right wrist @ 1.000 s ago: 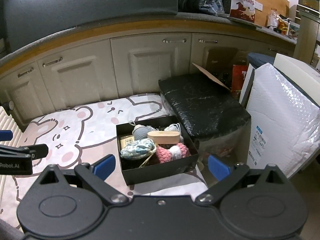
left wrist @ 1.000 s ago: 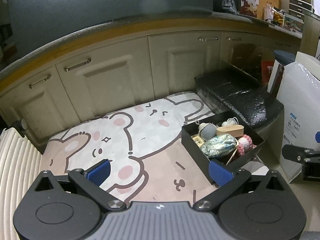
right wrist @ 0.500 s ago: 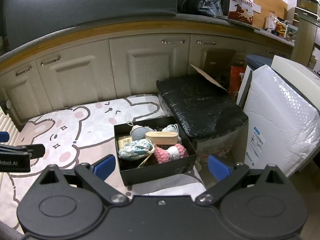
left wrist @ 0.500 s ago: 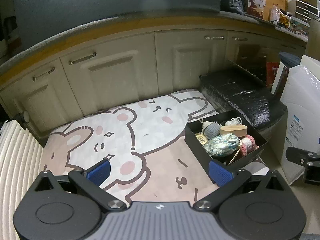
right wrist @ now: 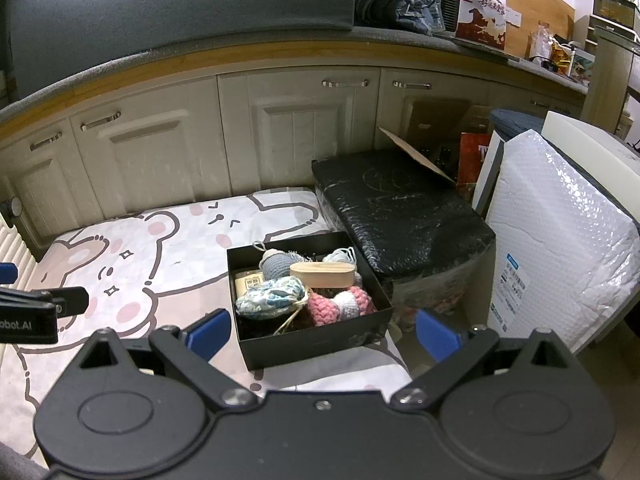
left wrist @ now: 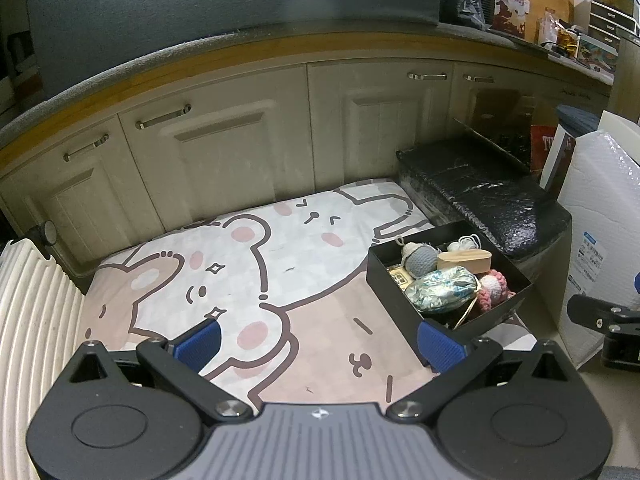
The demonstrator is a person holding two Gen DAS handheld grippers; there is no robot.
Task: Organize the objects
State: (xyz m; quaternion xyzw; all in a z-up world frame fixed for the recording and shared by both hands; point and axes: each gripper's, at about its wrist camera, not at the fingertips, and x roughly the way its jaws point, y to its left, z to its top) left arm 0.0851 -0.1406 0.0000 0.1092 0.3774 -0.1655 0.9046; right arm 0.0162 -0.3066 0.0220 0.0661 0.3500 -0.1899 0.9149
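Both tools are spread wide and hold nothing: the left tool [left wrist: 318, 346] hangs over the near part of the cartoon-bear mat [left wrist: 248, 264], the right tool [right wrist: 322, 334] just short of the black box's [right wrist: 316, 346] near wall. That box sits at the mat's right edge, close beside a black wrapped bundle [right wrist: 400, 216], and every small thing in view lies inside it: a grey crocheted piece [right wrist: 276, 266], a wooden oval piece [right wrist: 323, 274], a blue-and-white patterned pouch [right wrist: 270, 300], a pink-and-white crocheted piece [right wrist: 340, 304], a labelled packet [right wrist: 250, 282] and a white cord [right wrist: 340, 256] at the far wall. No loose object shows on the mat.

Such a scene fits two stages: the things gathered into the box and the sorting finished, or the box full and waiting to be unpacked onto the mat. The pictures do not settle which.

For any work on the box, I judge these points matter:
- the contents are heaped and overlapping, so a tool should come straight down on one piece only;
- the thin straw-coloured ties by the pouch could snag a fingertip;
- the box looks light and may slide on the fabric, so steadying a wall with the other tool would help.
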